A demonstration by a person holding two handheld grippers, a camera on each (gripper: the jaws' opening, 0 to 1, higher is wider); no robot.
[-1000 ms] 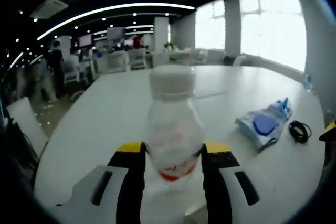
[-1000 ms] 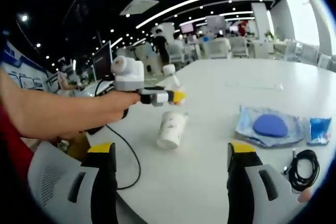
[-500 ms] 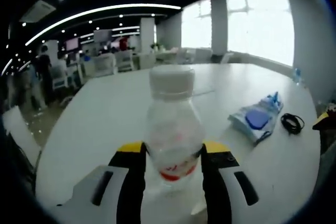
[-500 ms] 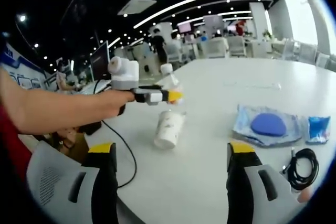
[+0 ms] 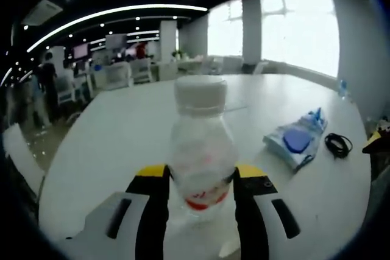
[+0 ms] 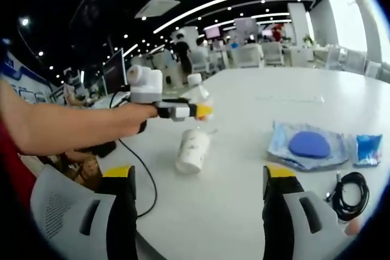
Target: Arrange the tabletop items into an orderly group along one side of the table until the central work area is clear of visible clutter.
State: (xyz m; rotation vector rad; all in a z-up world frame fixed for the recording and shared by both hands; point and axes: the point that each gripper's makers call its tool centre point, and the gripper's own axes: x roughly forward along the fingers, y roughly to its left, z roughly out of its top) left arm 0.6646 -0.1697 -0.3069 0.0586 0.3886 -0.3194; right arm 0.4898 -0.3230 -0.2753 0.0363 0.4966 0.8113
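Note:
My left gripper (image 5: 200,178) is shut on a clear plastic bottle (image 5: 201,150) with a white cap and a red label, held upright above the white table (image 5: 122,132). In the right gripper view the same left gripper (image 6: 201,111) comes in from the left with the bottle (image 6: 197,92), above a white paper cup (image 6: 191,150) lying on its side. A clear bag with a blue pad (image 6: 311,145) and a coiled black cable (image 6: 349,195) lie to the right. My right gripper (image 6: 198,178) is open, with nothing between its jaws.
A small blue packet (image 6: 368,148) lies beside the bag. A black cord (image 6: 143,172) runs across the table's near left edge. Chairs, desks and people stand in the office beyond the table.
Both views have shifted only slightly. The left gripper with the bottle stays above the cup, barely moved.

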